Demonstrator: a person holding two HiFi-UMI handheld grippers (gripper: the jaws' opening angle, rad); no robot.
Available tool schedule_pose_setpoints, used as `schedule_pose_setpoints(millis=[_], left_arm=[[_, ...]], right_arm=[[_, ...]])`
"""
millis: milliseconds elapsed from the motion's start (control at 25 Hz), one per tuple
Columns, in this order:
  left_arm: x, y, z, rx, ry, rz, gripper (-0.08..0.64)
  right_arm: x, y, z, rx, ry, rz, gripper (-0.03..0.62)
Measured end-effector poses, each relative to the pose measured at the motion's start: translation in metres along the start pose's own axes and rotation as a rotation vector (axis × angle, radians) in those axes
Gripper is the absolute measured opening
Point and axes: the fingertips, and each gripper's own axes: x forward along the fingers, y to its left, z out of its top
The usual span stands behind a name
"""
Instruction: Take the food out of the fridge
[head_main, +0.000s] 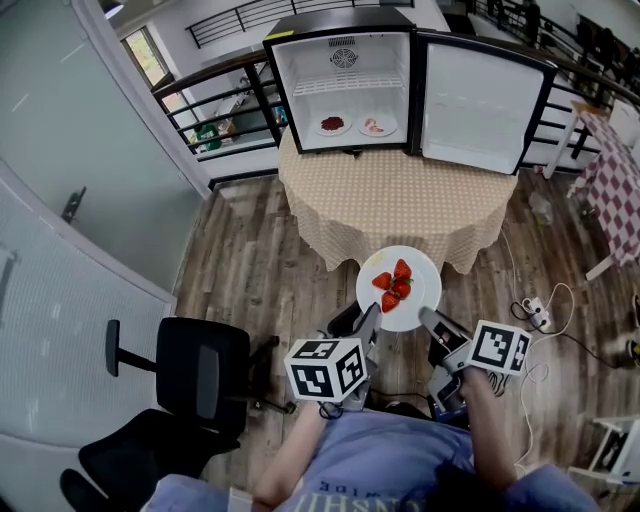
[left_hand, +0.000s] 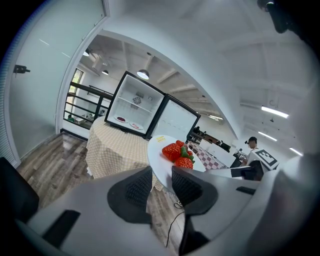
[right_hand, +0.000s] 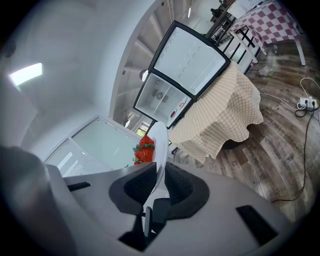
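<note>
A white plate (head_main: 420, 285) with three strawberries (head_main: 395, 283) hangs in the air in front of the table, held from both sides. My left gripper (head_main: 369, 320) is shut on its near-left rim, my right gripper (head_main: 431, 320) on its near-right rim. In the left gripper view the plate (left_hand: 159, 152) runs down between the pads of the left gripper (left_hand: 161, 184), the strawberries (left_hand: 177, 152) on top. In the right gripper view the plate (right_hand: 159, 145) stands edge-on in the right gripper (right_hand: 160, 184). The open fridge (head_main: 345, 85) holds two more plates of food (head_main: 332, 125) (head_main: 377, 126).
The fridge stands on a round table with a checked cloth (head_main: 395, 200), its door (head_main: 475, 100) swung right. A black office chair (head_main: 190, 380) is at my left. A power strip and cables (head_main: 530, 310) lie on the wood floor at right. A railing (head_main: 215, 110) runs behind.
</note>
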Motion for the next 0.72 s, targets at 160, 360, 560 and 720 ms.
schedule_pose_setpoints(millis=[160, 360, 560, 720], left_arm=[[0.001, -0.001, -0.001, -0.001, 0.005, 0.005, 0.130], [0.000, -0.005, -0.003, 0.002, 0.004, 0.013, 0.130], [0.001, -0.010, -0.006, 0.004, 0.005, 0.015, 0.130], [0.002, -0.015, -0.008, 0.003, 0.007, 0.016, 0.130]], right_arm=[[0.001, 0.003, -0.001, 0.009, 0.002, 0.028, 0.061], [-0.004, -0.001, 0.000, -0.007, 0.007, 0.011, 0.063], [-0.009, -0.002, 0.000, 0.003, 0.002, 0.027, 0.062], [-0.013, -0.005, 0.001, 0.003, 0.004, 0.022, 0.063]])
